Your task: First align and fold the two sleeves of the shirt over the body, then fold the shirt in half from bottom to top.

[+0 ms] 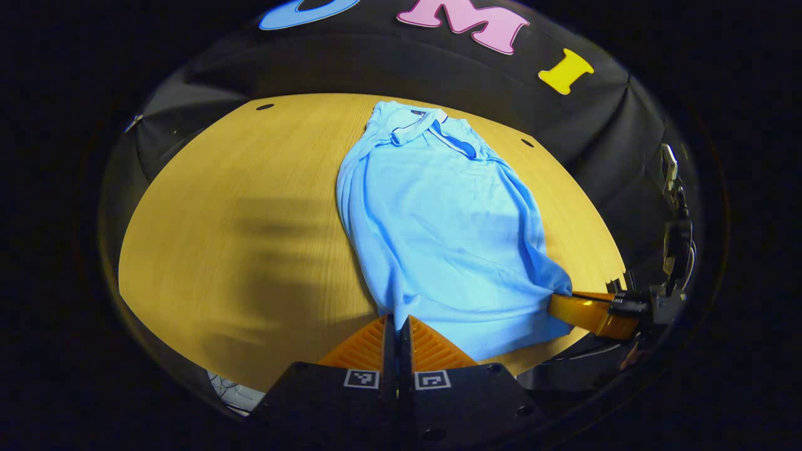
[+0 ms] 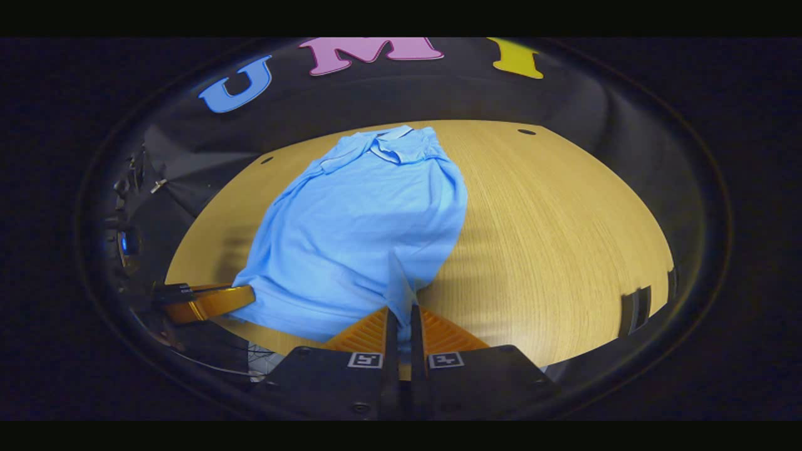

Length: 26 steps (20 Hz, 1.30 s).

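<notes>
Shirt (image 1: 438, 232) flat on table (image 1: 250, 207), collar (image 1: 432, 128) at far end, hem at near edge. Left gripper (image 1: 397, 322) at near-left hem corner, right gripper (image 2: 401, 313) at near-right hem corner, each closed on fabric. Bare tabletop to left and right of shirt; booth wall beyond far edge.
</notes>
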Each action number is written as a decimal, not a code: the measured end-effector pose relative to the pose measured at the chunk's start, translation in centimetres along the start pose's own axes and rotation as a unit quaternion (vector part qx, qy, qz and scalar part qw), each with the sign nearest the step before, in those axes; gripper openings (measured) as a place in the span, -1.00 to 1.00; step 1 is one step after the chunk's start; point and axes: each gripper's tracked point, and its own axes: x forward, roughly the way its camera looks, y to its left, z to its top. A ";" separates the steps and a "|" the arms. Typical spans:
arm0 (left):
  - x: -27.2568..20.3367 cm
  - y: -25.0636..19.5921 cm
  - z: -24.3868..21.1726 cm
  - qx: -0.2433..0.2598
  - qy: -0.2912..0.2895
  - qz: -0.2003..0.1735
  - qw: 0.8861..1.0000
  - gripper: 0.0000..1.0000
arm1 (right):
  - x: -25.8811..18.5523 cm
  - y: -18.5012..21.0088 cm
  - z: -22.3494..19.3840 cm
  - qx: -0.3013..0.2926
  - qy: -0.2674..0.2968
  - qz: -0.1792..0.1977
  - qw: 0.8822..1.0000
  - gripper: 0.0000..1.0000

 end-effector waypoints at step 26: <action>0.2 -1.5 32.7 0.012 -0.186 0.008 0.982 -0.78 | 4.1 1.9 33.5 -0.072 -0.175 0.077 0.979 -0.77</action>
